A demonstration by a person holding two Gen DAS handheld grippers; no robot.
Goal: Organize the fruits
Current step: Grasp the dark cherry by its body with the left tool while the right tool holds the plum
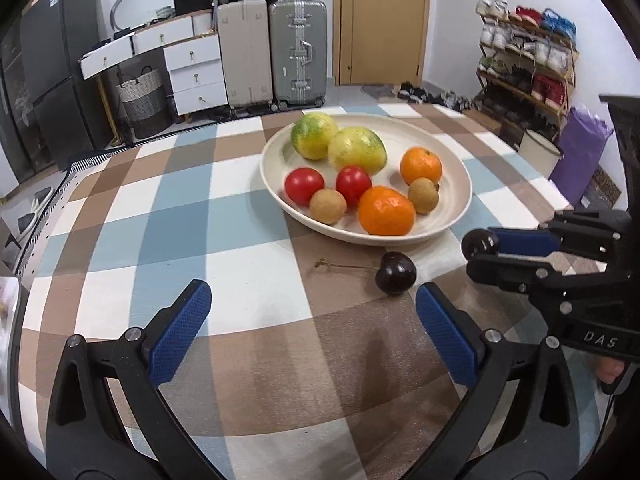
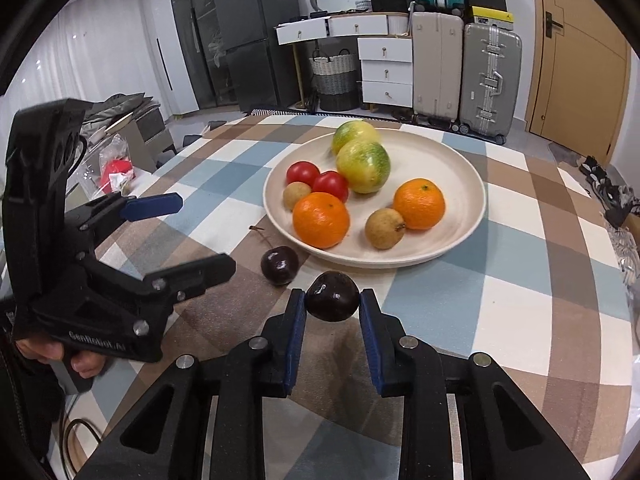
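A cream plate (image 1: 460, 184) (image 2: 452, 160) on the checked tablecloth holds two green-yellow fruits, two tomatoes, two oranges and two small brown fruits. My right gripper (image 2: 332, 300) is shut on a dark cherry (image 2: 332, 297), held just before the plate's near rim. In the left wrist view the right gripper (image 1: 480, 254) shows from the side at the right, the cherry hidden. A second dark cherry (image 1: 395, 273) (image 2: 279, 265) with a stem lies on the cloth near the rim. My left gripper (image 1: 312, 308) is open and empty, close behind this cherry; it also shows in the right wrist view (image 2: 200, 236).
The table's far edge runs behind the plate. Suitcases (image 1: 272, 52), white drawers (image 1: 196, 72) and a shoe rack (image 1: 528, 64) stand beyond it. Clutter with a red item (image 2: 116, 172) lies off the table's left side.
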